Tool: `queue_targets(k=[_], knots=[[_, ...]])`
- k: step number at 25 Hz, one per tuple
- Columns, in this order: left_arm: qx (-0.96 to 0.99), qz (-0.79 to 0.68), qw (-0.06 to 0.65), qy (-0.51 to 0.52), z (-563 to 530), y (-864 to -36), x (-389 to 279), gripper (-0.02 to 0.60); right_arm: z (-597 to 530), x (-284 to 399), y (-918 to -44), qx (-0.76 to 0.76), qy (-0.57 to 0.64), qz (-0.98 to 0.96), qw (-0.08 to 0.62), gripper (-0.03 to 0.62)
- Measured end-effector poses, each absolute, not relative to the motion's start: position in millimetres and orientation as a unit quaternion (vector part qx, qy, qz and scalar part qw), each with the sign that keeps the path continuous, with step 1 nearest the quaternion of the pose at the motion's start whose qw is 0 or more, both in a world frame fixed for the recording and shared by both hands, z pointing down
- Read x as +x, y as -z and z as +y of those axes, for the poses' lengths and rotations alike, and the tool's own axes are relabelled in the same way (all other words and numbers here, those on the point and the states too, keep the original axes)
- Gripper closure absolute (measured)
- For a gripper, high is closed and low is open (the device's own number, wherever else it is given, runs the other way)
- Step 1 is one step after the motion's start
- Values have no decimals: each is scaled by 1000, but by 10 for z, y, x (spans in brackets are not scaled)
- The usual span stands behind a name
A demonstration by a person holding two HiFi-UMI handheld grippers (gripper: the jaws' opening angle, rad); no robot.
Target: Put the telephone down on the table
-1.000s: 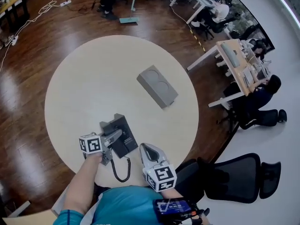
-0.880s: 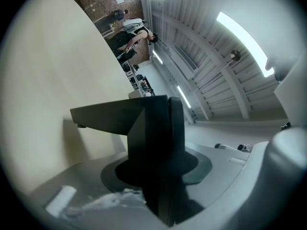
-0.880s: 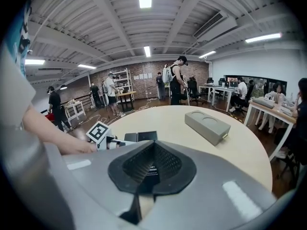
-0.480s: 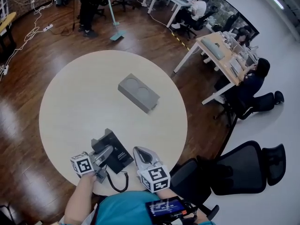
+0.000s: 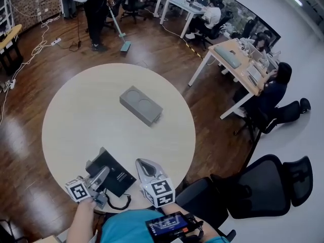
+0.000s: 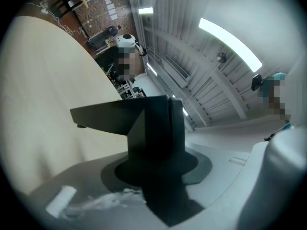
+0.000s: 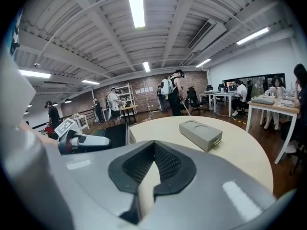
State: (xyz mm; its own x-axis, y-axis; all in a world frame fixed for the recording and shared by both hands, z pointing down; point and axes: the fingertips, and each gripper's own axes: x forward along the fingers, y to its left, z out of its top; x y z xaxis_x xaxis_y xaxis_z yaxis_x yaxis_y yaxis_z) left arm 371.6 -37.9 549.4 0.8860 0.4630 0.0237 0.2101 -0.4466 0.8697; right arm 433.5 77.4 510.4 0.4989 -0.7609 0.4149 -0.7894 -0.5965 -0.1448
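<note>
Left gripper (image 5: 103, 174) clamps edge of black plastic telephone (image 5: 117, 175), near rim of round beige table (image 5: 96, 110); prob. stiff, light. Right gripper (image 5: 140, 162): jaws together, empty.

left claw (image 5: 100, 175) clamped on telephone (image 5: 117, 175) | right claw (image 5: 142, 164) closed, empty, angled slightly downward

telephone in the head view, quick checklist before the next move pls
1. Hold of left gripper on telephone: ok, fingers clamp its black body.
2. Spare right gripper: ok, holds nothing.
3. Place of telephone: ok, over the table, close to its near edge.
4. Landing spot: ok, bare top toward grey box, which sits apart.
5. State of coiled cord: cannot tell, it curls at the table edge by left gripper.
6. Base touching table: cannot tell.
</note>
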Motion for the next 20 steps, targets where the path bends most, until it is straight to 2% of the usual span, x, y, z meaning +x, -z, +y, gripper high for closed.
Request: queue_targets(k=[9,20], knots=[[843,130,516,-80,-200,-5205,3373,407,907,4381,-5033,845,-205,-494,2,600],[859,71,505,-42,33,-5112,3000,407,995,4252,-5039,815,-178,-550,28,600]])
